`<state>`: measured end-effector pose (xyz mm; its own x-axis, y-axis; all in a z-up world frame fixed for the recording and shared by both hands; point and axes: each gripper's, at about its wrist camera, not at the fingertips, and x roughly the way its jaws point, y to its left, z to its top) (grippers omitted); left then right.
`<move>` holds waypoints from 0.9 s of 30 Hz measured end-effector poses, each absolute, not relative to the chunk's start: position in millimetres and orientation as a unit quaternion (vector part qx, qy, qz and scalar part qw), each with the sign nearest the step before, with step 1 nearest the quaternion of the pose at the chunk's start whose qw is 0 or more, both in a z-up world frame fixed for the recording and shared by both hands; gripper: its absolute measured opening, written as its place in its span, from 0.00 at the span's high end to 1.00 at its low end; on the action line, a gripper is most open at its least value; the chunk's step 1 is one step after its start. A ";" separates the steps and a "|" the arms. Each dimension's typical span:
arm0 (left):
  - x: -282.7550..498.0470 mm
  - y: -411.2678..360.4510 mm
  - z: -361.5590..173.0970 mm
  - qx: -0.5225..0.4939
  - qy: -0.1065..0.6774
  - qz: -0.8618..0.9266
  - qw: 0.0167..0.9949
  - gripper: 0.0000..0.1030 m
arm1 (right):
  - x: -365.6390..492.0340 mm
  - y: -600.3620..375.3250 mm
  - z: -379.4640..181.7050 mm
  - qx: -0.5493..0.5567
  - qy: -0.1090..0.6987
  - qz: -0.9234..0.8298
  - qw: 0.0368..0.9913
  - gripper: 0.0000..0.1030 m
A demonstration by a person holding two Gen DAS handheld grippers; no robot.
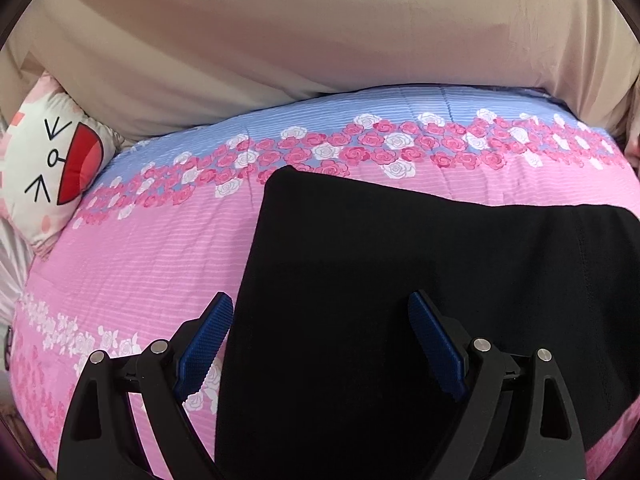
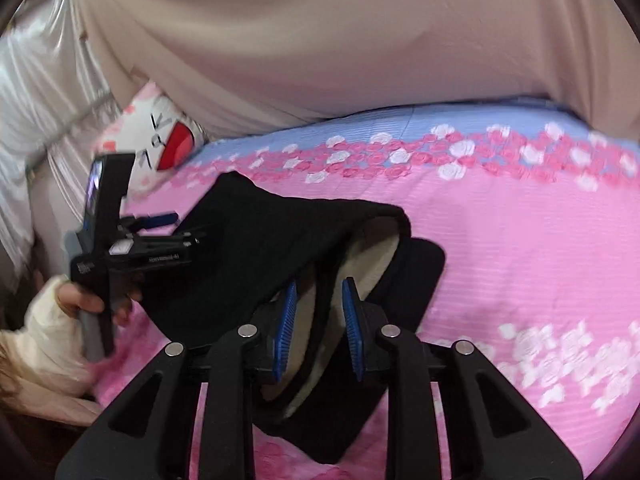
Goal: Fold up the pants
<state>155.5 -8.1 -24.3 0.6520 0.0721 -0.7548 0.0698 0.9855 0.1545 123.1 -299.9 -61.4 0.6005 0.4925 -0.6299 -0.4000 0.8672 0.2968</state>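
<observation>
Gripping: your right gripper point(image 2: 319, 330) has blue ribbed pads either side of a raised edge of the black fleece-lined pants point(image 2: 280, 240); whether they pinch it, you cannot tell.
Left gripper point(image 1: 320, 344): fingers spread wide, nothing held, above the pants' left edge.
Pants: folded on the pink rose-print quilt point(image 1: 152, 256).
Beyond: white cartoon-face pillow point(image 1: 48, 168), beige fabric point(image 1: 280, 40).
</observation>
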 end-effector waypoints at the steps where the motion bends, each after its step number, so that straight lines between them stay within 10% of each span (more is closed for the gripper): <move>1: 155.4 -9.9 -25.0 0.089 0.415 0.003 0.905 0.15 | 125.9 -299.5 -63.4 0.067 0.378 0.255 0.888 0.77; 14: 158.9 -10.9 -28.6 0.097 0.414 0.013 0.905 0.10 | 169.5 -276.3 -93.9 0.122 0.438 0.316 0.832 0.62; 16: 159.4 -12.9 -28.8 0.104 0.413 0.014 0.905 0.10 | 171.5 -276.2 -93.3 0.141 0.439 0.321 0.827 0.93; 27: 154.1 -37.8 -39.7 0.146 0.385 -0.011 0.911 0.05 | 143.7 -371.3 -115.5 0.288 0.418 0.258 0.822 0.90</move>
